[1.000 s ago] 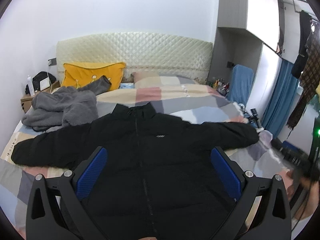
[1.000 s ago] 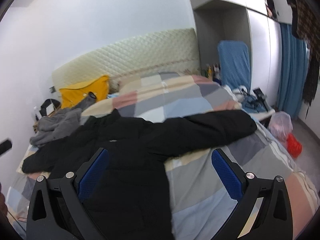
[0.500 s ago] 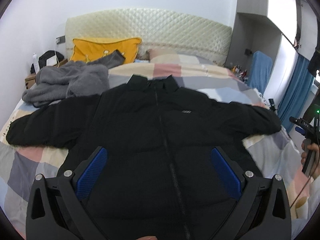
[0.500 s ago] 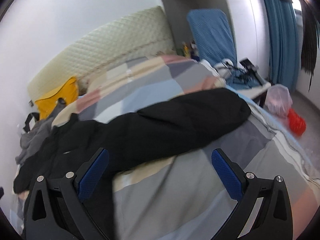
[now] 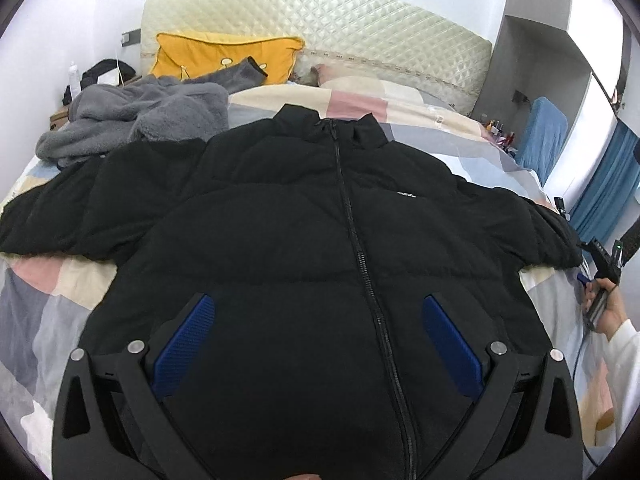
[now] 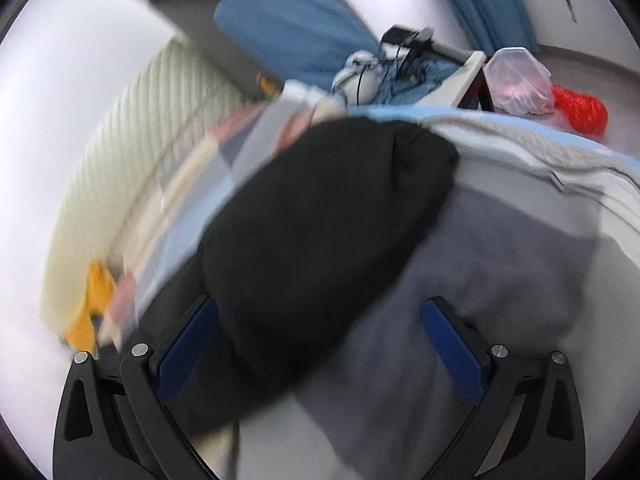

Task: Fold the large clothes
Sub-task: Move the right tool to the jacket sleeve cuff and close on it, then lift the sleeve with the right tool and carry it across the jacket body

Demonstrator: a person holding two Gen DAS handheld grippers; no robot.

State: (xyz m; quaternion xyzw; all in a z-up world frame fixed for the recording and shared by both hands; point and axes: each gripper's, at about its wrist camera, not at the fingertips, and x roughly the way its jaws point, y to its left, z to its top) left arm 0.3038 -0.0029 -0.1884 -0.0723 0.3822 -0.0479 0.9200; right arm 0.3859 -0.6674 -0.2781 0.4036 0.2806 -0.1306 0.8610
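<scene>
While the jacket (image 5: 304,216) lies flat and zipped on the bed (image 5: 52,292), sleeves out, folding has not begun. Left tongs (image 5: 318,344) hover spread above its hem. Right tongs (image 6: 320,344), spread and empty, face the right sleeve (image 6: 320,216); next, pinch its cuff.

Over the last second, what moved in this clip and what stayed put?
Both open grippers closed in: the left gripper over the black jacket body, the right gripper swinging fast toward its right sleeve cuff. Nothing was grasped. The jacket stayed spread flat and zipped; the grey fleece and yellow pillow are unmoved.
</scene>
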